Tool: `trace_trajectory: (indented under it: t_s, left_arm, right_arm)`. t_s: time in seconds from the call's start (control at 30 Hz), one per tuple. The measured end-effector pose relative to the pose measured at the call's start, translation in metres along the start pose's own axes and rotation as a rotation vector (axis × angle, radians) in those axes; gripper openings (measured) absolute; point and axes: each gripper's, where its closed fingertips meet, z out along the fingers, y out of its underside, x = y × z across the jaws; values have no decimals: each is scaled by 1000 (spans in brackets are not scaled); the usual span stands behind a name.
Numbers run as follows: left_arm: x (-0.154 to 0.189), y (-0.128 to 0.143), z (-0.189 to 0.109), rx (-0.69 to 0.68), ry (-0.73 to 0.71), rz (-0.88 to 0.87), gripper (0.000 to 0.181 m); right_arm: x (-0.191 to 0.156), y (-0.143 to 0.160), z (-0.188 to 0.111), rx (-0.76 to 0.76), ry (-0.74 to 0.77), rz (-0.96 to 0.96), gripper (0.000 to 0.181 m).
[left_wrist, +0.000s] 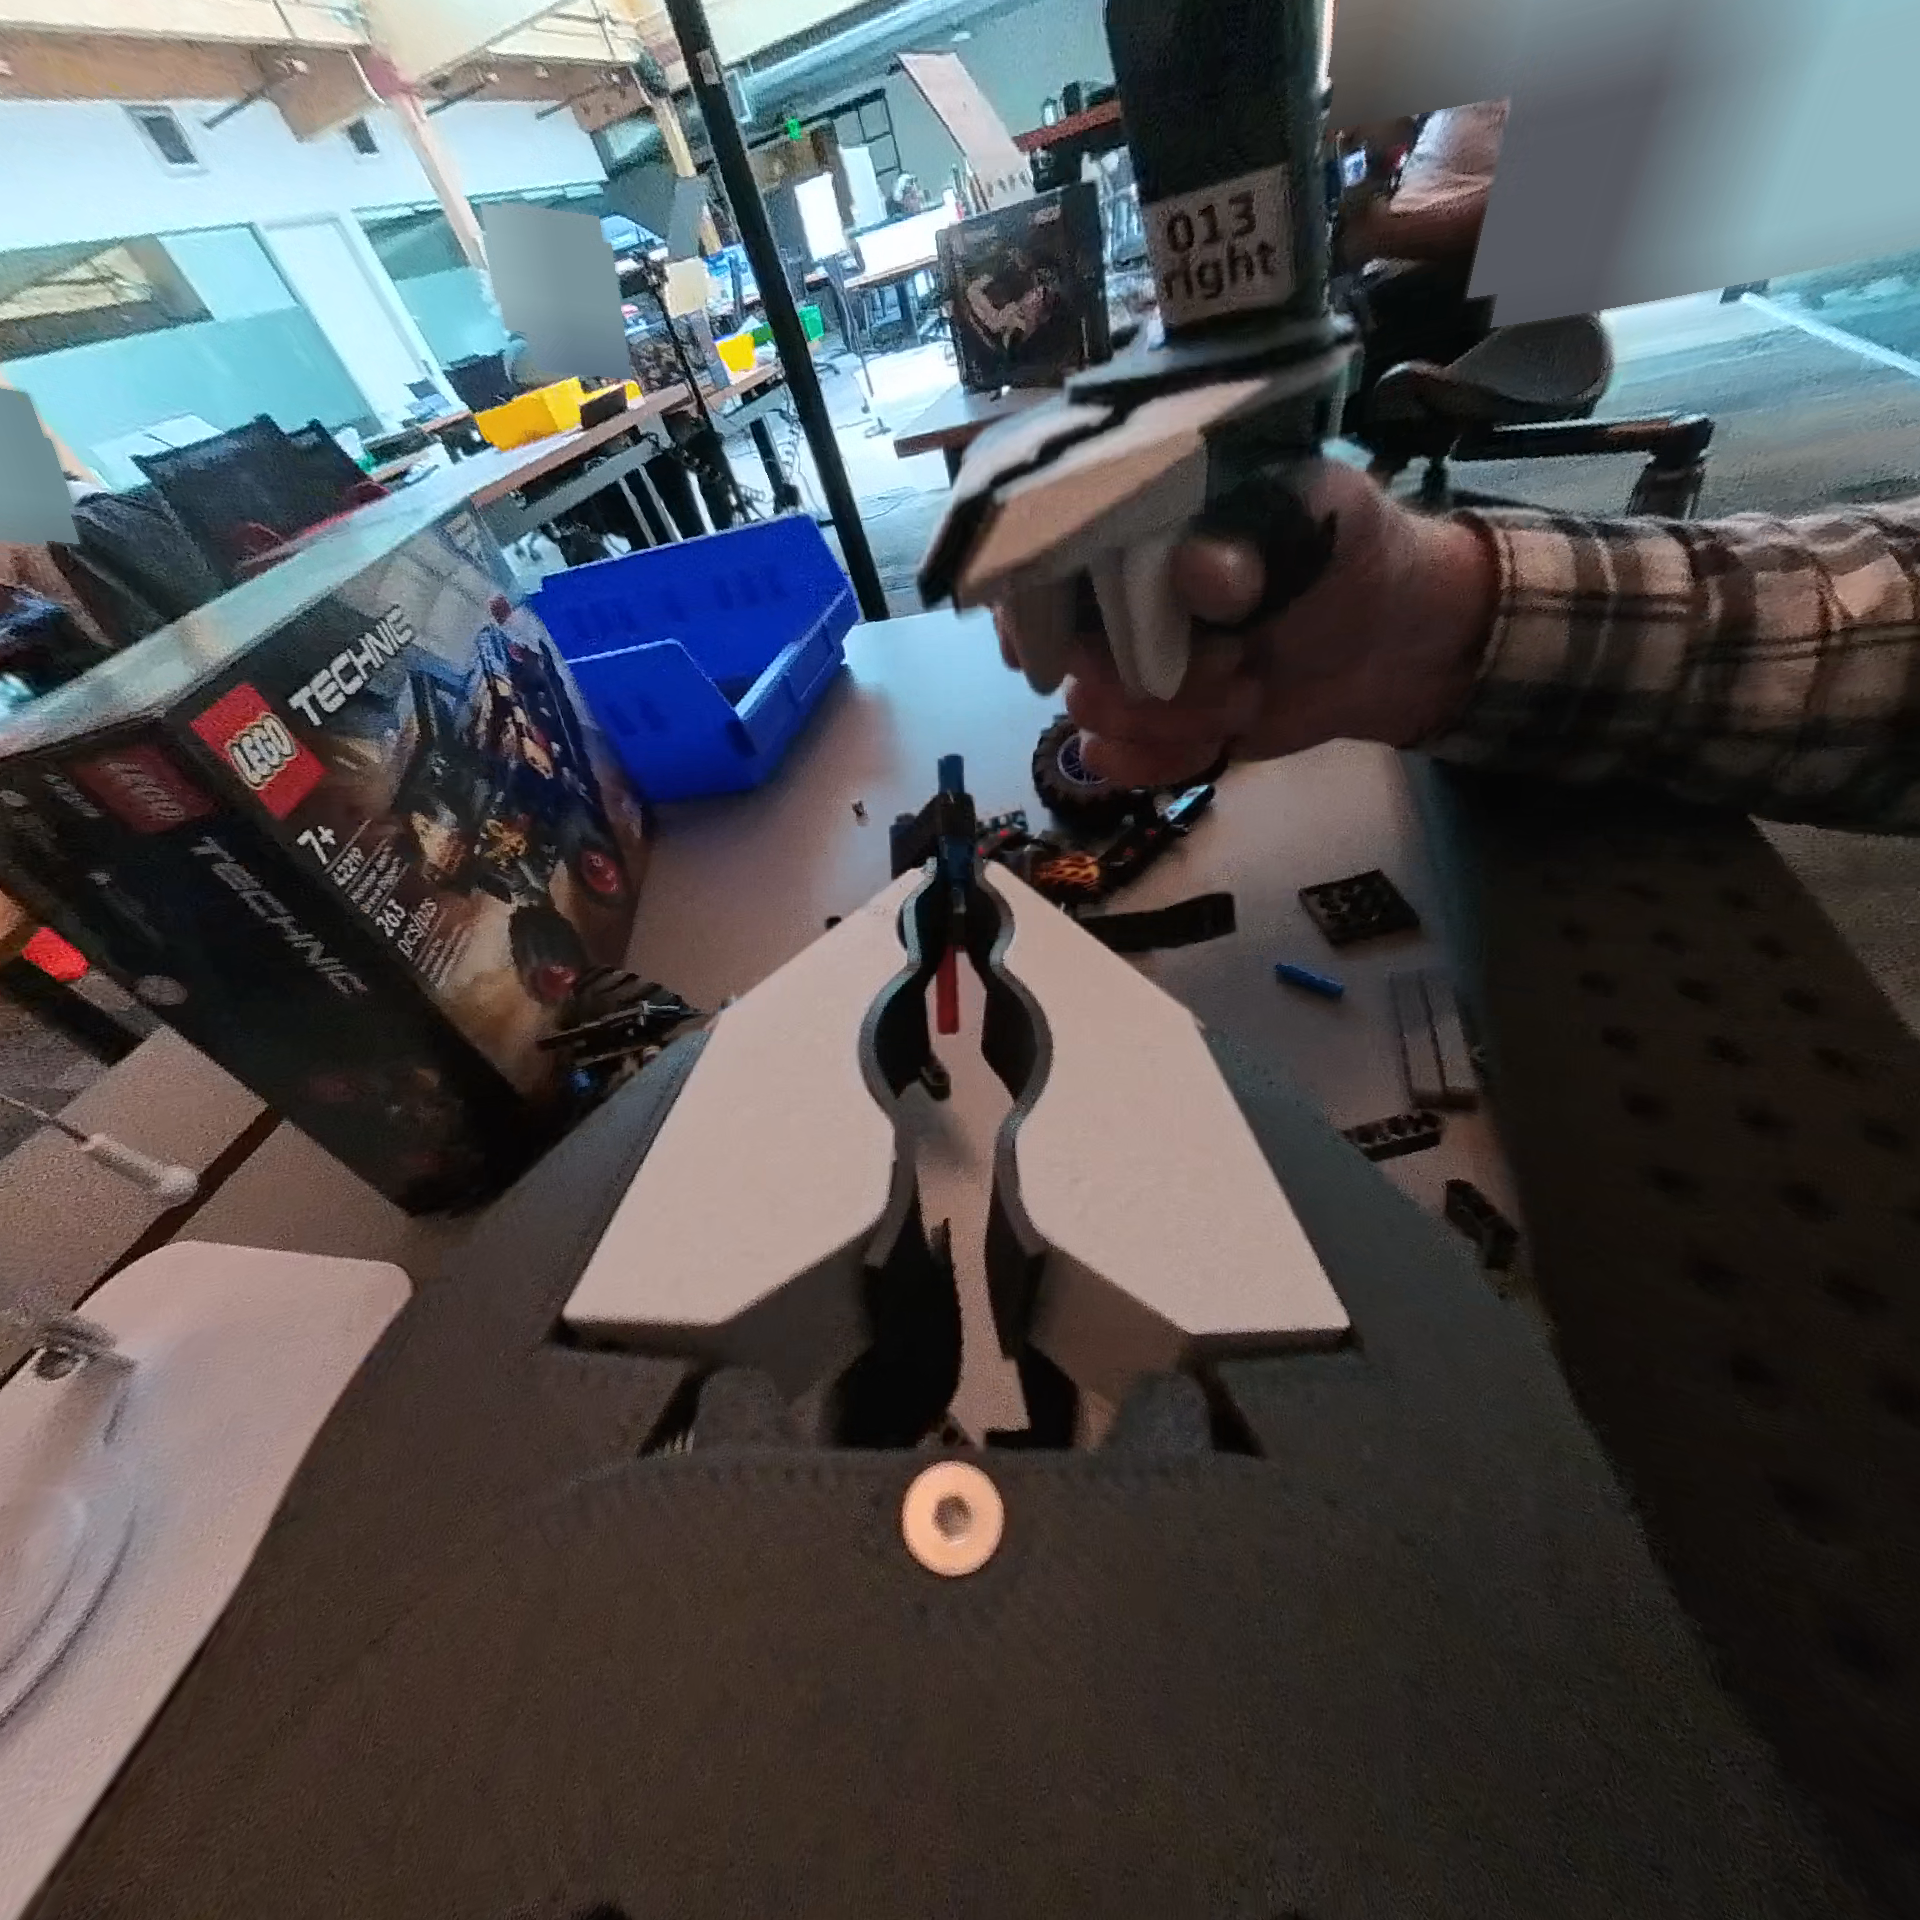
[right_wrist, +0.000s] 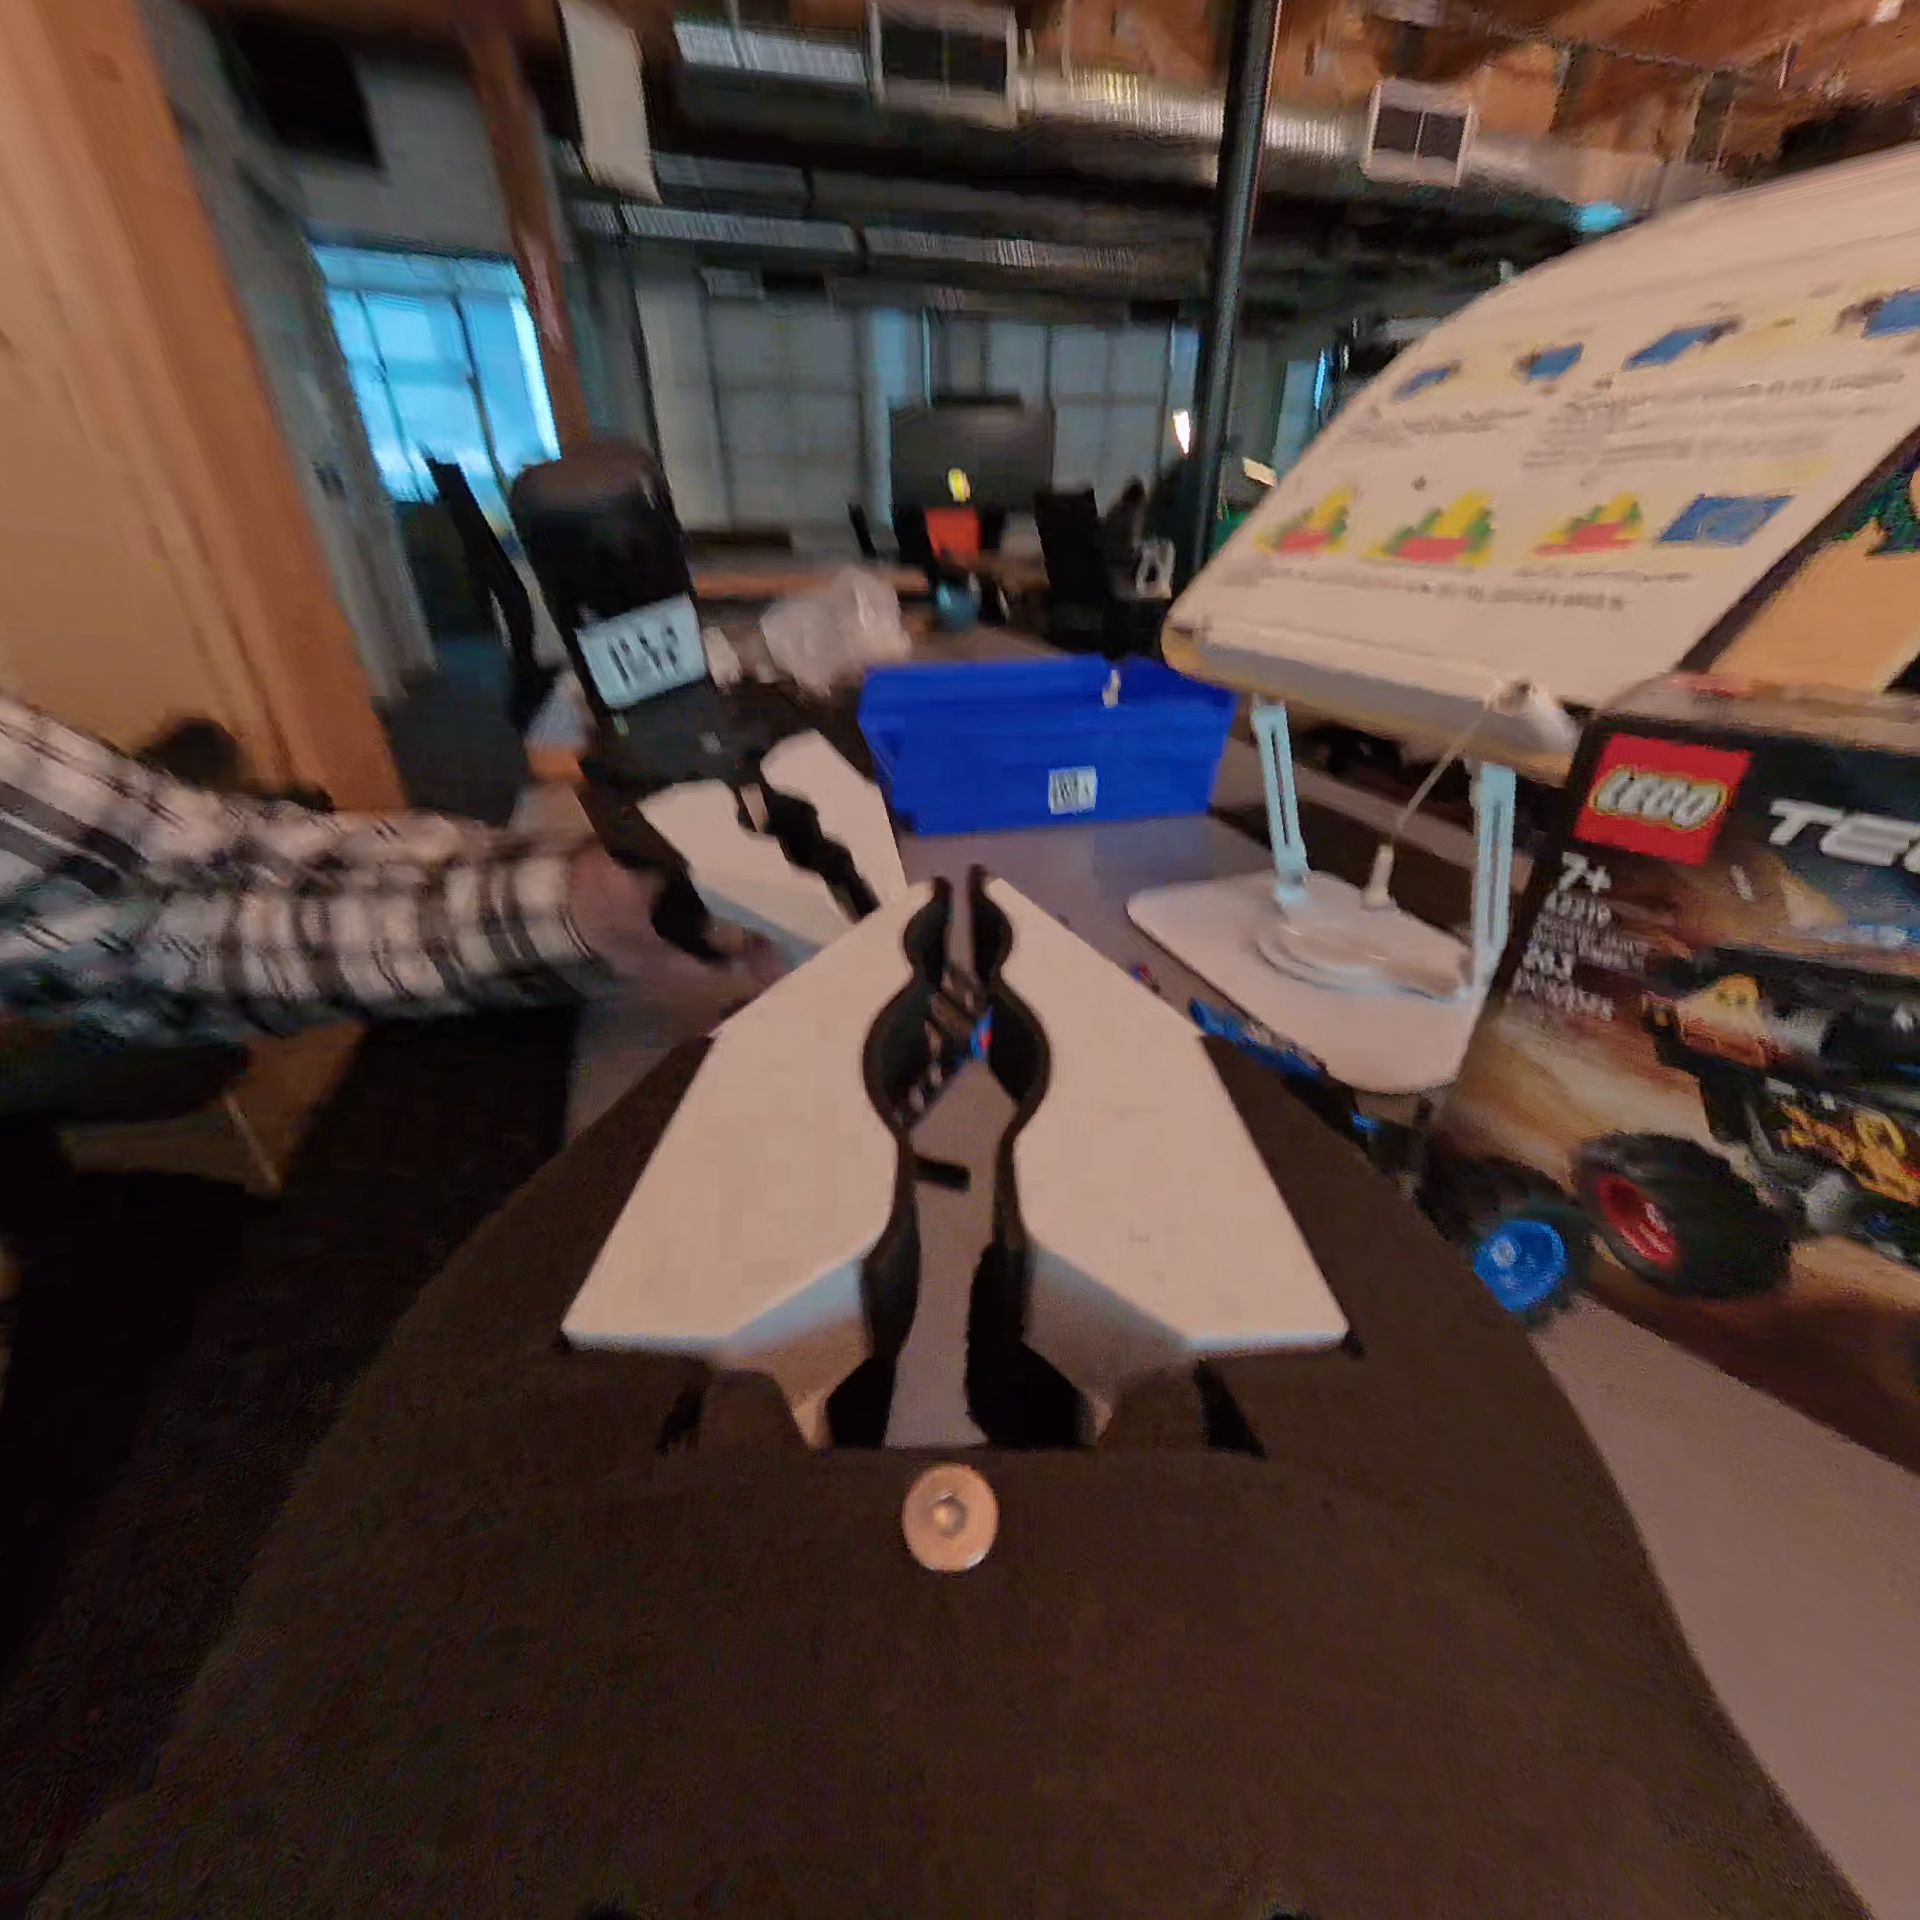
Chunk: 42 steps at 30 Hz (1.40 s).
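Your left gripper (left_wrist: 951, 904) pinches a small blue-and-red toy assembly (left_wrist: 950, 883); your right gripper (right_wrist: 961, 899) is nearly pressed together, its hold unclear; the blue bin (left_wrist: 707, 655) at the tabletop's far edge shows no contents.

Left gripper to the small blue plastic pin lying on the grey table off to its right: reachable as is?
Probably reachable, but not graspable. The stretch of grey table between the left gripper and the small blue plastic pin looks bare. However, its jaws are already shut on a blue-and-red rod piece.
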Motion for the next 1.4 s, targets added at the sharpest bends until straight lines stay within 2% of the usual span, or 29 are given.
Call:
trace_trajectory:
  t_s: [0.03, 0.1, 0.17, 0.2, 0.27, 0.4, 0.47, 0.6, 0.63, 0.73, 0.8, 0.83, 0.9, 0.97, 1.0, 1.07, 1.1, 1.17, 1.23, 1.27, 1.33, 1.4]
  left_arm:
    - [-2, -6, -1, 32, 2, -27, 1]
    - [-7, -12, -5, 83, 10, -92, 2]
    - [-8, -12, -4, 92, -1, -99, 1]
    - [-6, -15, -2, 99, 2, -104, 2]
    - [-2, -14, 2, 83, -11, -98, 2]
    - [-1, -8, 8, 62, 11, -183, 2]
    - [2, -11, 8, 83, 46, -250, 2]
    - [2, -8, 8, 58, 22, -269, 1]
    - [1, -8, 8, 61, 19, -284, 1]
    - [1, -7, 6, 50, 17, -309, 1]
    - [1, -3, 5, 28, 19, -301, 1]
    - [2, -2, 4, 23, 19, -292, 0]
    - [11, 2, 5, -48, 22, -190, 0]
    - [43, 33, 19, -222, 63, 15, 0]
    - [43, 34, 21, -247, 28, 94, 0]
    - [16, 14, 9, -146, -6, -52, 0]
    - [6, 16, 1, -144, -8, -102, 0]
    - [-4, 46, -7, -246, -26, -135, 0]
    - [-7, 55, -11, -263, -41, -117, 2]
    - [-4, 50, -10, -247, -31, -107, 14]
    - [5, 44, -5, -221, -4, -72, 28]
    - [6, 47, -2, -249, -36, 24, 31]
  right_arm:
    - [2, 11, 3, -62, 21, -7, 18]
    - [4, 33, 10, -177, 43, 2, 35]
    - [-3, 37, 18, -196, 36, -22, 33]
    - [-3, 38, 21, -202, 69, -45, 36]
    - [8, 44, 24, -245, 193, -124, 27]
    - [18, 51, 29, -357, 406, -471, 29]
    - [19, 40, 28, -374, 485, -654, 27]
    - [17, 39, 25, -414, 526, -715, 19]
    - [14, 43, 27, -423, 501, -691, 10]
    - [11, 49, 31, -382, 422, -482, 9]
    - [12, 51, 31, -417, 455, -533, 9]
    - [11, 53, 32, -389, 417, -428, 9]
    - [10, 51, 32, -291, 363, -195, 9]
    - [28, 29, 15, -139, 415, -37, 8]
    - [31, 34, 12, -141, 396, 15, 7]
    - [18, 63, 21, -295, 327, -53, 9]
    - [15, 61, 22, -298, 318, -108, 9]
    - [16, 54, 22, -249, 281, -71, 9]
    - [8, 61, 25, -232, 178, 41, 10]
    - [3, 62, 27, -225, 139, 72, 10]
    - [1, 65, 27, -215, 101, 152, 11]
    - [5, 62, 24, -196, 116, 167, 11]
